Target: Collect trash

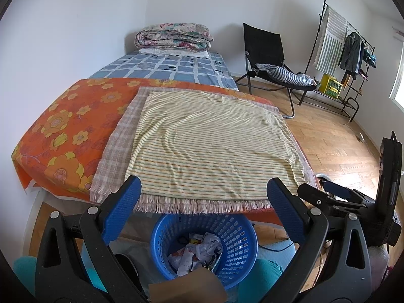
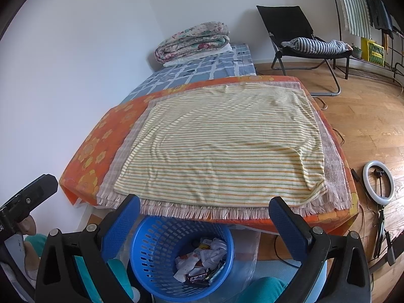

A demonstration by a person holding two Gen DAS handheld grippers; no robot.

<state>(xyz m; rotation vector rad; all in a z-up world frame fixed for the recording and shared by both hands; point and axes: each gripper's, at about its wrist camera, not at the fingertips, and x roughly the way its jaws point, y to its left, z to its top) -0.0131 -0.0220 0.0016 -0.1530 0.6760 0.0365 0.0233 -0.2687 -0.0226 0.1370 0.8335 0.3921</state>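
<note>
While both sets of tongs hang wide apart and empty over the foot of a bed, the trash they are meant to gather already sits in a blue basket [image 1: 234, 242] on the floor directly below and between their blue-padded fingers. The left gripper [image 1: 203, 202] frames the basket dead centre in its own view; the right gripper [image 2: 204, 217] sees the same basket slightly to its left, so neither hand appears clearly nearer, and both would have to reach downward, not forward. Inside lies crumpled paper [image 1: 199, 252], white with printed colour, with no clear long axis, and in the right wrist view a dark wrapper [image 2: 199, 277] lies near the basket's front wall.

Ahead of the fingers, a striped cloth [image 1: 209, 146] lies flat on a fringed checked blanket [image 1: 118, 151], itself spread over an orange flowered sheet [image 1: 63, 131]. No loose litter shows on that surface, which suggests the collecting is at or near its end, though that is a judgement only.

A brownish flat shape [image 1: 186, 289], perhaps cardboard, is cut off at the bottom edge of the left wrist view and covers the basket's near rim; whether it is trash cannot be told. The floor under the bed is in shadow. Teal fabric [image 1: 262, 277], seemingly the person's clothing, blocks the lower corners. Beyond stand a black chair [image 1: 267, 50] and a ring light [image 2: 378, 184] on the wood floor.
</note>
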